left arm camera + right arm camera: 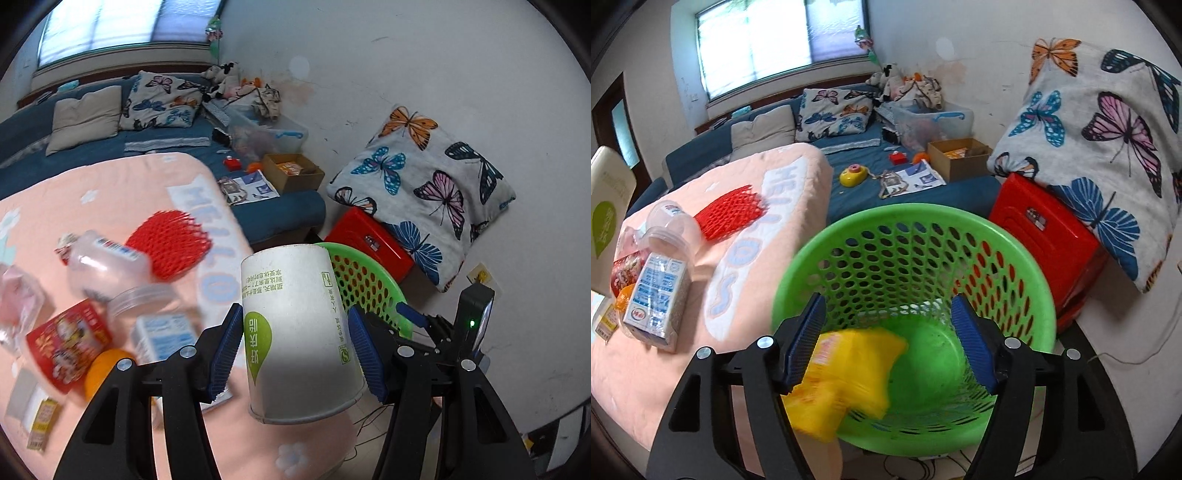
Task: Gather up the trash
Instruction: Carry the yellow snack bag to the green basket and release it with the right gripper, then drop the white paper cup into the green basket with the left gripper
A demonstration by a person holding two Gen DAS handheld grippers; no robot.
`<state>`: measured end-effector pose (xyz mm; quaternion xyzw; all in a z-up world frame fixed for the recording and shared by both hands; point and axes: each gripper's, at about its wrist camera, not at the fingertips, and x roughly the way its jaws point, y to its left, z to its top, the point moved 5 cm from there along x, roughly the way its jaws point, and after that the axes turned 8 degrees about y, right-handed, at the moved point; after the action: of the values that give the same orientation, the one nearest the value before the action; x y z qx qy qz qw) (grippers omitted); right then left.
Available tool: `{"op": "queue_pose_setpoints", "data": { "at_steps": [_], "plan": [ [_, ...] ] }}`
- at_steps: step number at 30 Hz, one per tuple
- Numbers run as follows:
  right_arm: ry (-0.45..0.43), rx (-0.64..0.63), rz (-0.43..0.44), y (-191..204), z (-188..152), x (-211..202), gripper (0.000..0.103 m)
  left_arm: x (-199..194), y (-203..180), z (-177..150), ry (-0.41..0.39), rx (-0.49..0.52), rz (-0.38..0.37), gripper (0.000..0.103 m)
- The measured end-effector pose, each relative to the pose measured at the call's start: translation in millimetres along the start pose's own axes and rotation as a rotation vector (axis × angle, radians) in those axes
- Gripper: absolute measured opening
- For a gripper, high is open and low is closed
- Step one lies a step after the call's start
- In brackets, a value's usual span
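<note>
The left gripper pinches a paper cup upside down, carried toward the green basket. The right gripper hangs above the basket, jaws spread, a yellow wrapper blurred below (likely just dropped). More trash waits on the pink blanket

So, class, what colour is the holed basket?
Bright green; the basket shows best in the right wrist view.

The cup between the left fingers hides most of the basket. Below the right fingers, the yellow bag is motion-blurred.
</note>
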<state>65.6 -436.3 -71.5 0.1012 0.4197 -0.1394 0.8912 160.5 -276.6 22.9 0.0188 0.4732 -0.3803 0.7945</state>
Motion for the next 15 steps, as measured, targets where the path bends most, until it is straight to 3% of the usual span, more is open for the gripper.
{"op": "queue_pose_setpoints", "data": {
  "at_steps": [15],
  "plan": [
    [-0.016,0.048,-0.014,-34.9,-11.2,-16.6,0.071,63.5,-45.2,14.5,0.076,0.080,-0.020,0.057]
  ]
}}
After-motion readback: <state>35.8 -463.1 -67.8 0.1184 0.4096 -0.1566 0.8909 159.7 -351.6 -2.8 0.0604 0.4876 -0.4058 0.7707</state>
